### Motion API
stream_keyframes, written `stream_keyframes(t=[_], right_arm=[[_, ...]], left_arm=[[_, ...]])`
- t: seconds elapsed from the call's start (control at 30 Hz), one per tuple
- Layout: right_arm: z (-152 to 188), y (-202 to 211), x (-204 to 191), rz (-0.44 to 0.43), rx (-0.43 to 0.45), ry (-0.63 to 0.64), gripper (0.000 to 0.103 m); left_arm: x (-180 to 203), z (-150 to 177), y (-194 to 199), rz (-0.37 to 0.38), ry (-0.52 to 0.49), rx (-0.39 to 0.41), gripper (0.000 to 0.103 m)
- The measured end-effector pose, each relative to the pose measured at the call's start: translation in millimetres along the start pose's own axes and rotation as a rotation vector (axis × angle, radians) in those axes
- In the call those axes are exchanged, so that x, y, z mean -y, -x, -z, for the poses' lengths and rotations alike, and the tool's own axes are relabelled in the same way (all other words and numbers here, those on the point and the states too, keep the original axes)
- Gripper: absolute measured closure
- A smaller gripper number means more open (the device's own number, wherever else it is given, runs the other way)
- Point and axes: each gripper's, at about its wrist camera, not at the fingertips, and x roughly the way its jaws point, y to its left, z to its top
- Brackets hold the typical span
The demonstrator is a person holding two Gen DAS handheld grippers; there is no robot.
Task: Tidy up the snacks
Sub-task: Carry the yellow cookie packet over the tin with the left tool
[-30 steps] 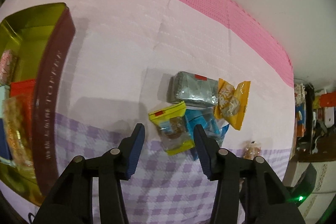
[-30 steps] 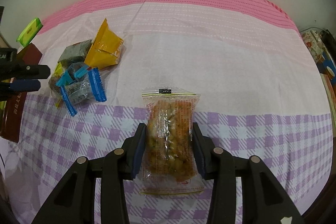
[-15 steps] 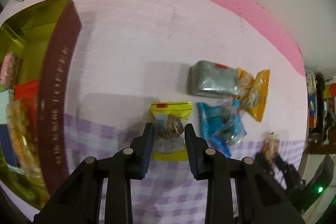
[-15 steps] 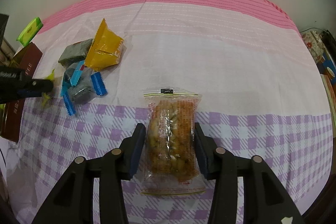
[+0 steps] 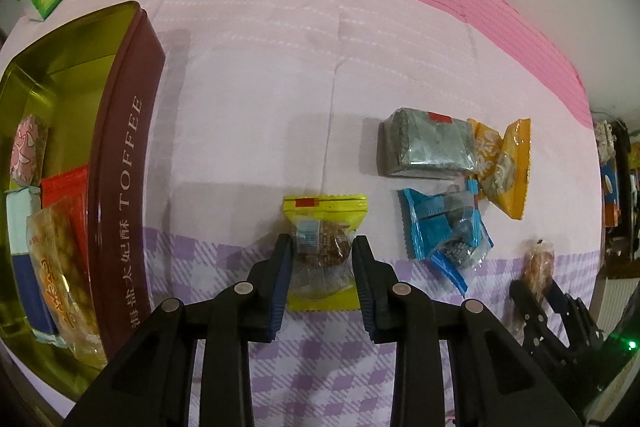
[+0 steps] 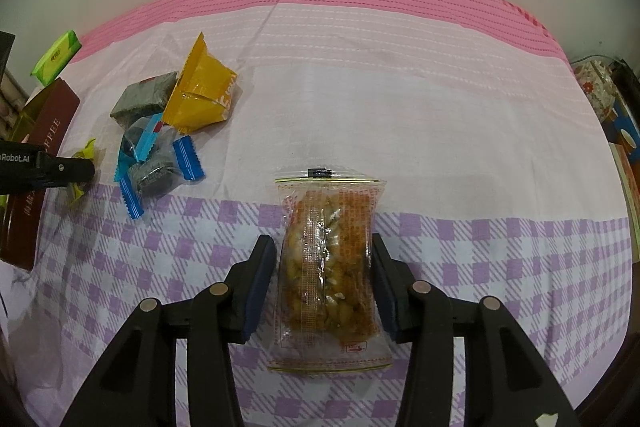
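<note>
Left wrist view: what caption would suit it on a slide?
Left claw shut on a yellow-edged clear snack packet, beside a brown toffee tin.

Hidden and cut-off bits

The toffee tin runs off the left edge of the left wrist view, so the packets inside show only partly. The left claw covers most of the yellow-wrapped snack in the right wrist view. Clutter past the desk's right edge is too small to identify.
</note>
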Motion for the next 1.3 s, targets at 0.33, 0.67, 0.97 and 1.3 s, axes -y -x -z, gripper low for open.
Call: stream_keyframes(t=[0.33, 0.67, 0.97, 1.3], right_arm=[[0, 0, 0, 0.005, -0.002, -0.002, 0.058], [1, 0, -2, 0.015, -0.004, -0.006, 0.058], [2, 1, -2, 0.021, -0.001, -0.008, 0.059], [1, 1, -2, 0.02, -0.006, -0.006, 0.059]], left_arm=[[-5, 8, 11, -0.017, -0.041, 0.024, 0.073], [-16, 11, 40, -0.019, -0.053, 0.072, 0.073], [-41, 4, 75, -0.047, -0.027, 0.145, 0.073], [-109, -33, 106, -0.198, 0.058, 0.24, 0.073]])
